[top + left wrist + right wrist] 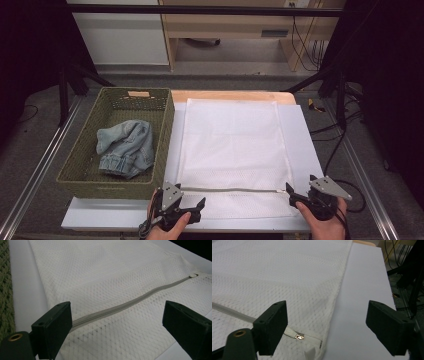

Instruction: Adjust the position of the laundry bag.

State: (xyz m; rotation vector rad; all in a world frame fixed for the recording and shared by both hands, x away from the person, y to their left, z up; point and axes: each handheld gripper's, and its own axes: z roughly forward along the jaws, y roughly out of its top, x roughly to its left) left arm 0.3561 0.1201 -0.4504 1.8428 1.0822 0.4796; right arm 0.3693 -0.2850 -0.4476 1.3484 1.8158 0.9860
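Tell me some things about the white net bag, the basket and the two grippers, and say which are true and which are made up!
1. The zipper on the white mesh laundry bag is closed. True.
2. The denim garment lies on top of the bag. False: it sits inside the green woven basket.
3. The left gripper is open and holds nothing. True.
4. The right gripper is clamped on the zipper pull. False: its jaws stand wide apart, with the pull lying on the bag by one jaw.
5. The basket stands to the right of the bag. False: in the high view it stands to the bag's left.
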